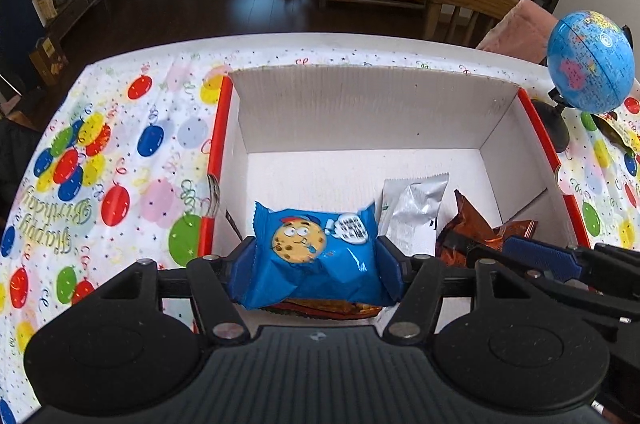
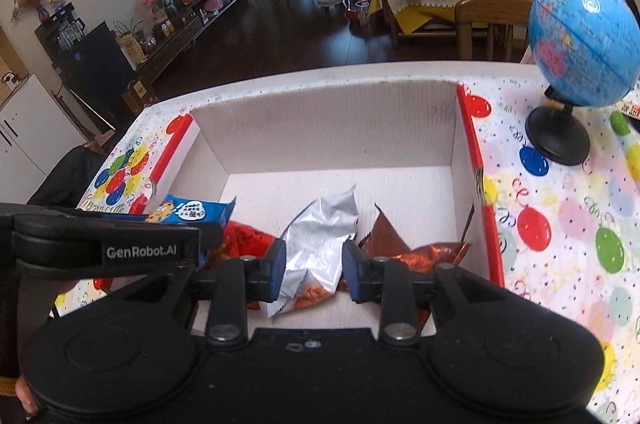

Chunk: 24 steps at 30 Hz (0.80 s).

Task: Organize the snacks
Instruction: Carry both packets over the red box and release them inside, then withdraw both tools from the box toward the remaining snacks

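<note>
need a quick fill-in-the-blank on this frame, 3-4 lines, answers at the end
1. The left claw is shut on a ____ cookie packet.
2. The right claw is open, with a ____ packet between its fingers.
3. Both claws are over a white cardboard ____ with red edges.
4. On the tablecloth to the right of it stands a ____ on a black base.

Answers: blue; silver; box; globe

1. Blue cookie packet (image 1: 316, 256), printed with a cartoon cookie.
2. Silver packet (image 2: 316, 244); red-brown packets (image 2: 416, 252).
3. White box (image 1: 360, 112), red-edged.
4. Tablecloth (image 1: 120, 152) patterned with multicoloured balloons.
5. Blue globe (image 2: 580, 40), black base.
</note>
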Tool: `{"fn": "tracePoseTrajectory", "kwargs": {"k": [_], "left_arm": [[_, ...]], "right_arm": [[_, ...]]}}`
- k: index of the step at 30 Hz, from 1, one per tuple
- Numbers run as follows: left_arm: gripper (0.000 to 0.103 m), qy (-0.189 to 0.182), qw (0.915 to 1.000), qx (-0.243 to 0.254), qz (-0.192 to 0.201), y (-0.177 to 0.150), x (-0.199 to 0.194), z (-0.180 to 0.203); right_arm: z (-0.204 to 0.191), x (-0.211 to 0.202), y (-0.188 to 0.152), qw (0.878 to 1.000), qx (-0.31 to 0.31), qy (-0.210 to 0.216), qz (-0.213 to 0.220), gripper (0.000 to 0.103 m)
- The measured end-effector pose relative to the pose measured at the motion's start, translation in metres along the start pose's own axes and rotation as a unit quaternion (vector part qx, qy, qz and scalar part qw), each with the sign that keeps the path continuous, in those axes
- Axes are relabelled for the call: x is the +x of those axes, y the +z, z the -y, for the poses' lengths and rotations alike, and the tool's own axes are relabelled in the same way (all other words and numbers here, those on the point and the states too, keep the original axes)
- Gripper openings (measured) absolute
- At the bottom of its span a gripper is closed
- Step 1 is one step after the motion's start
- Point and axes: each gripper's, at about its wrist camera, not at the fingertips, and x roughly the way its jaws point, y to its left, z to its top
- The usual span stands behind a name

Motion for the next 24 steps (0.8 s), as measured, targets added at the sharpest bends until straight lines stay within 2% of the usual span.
{"fn": "tracePoseTrajectory", "kwargs": {"k": [2, 7, 13, 24], "left_arm": [[0.071, -0.004, 1.0, -0.005, 0.001, -0.001, 0.001, -0.002], [0.083, -0.008, 0.9998, -0.012, 0.011, -0.004, -0.005, -0.004], [0.084, -0.017, 0.9993, -0.024, 0.022, -0.009, -0.018, -0.011], [0.087, -0.043, 0.9976, -0.026, 0.049, -0.03, -0.058, -0.02]], "right_arm": [[0.002, 0.0, -0.003, 1.0, 0.003, 0.003, -0.003, 0.036], [0.005, -0.006, -0.007, 1.0, 0.01, 0.002, 0.003, 0.059], [0.003, -0.023, -0.011, 1.0, 0.009, -0.008, 0.026, 0.081], [-0.011, -0.061, -0.029, 0.998, 0.015, -0.026, 0.053, 0.084]]}}
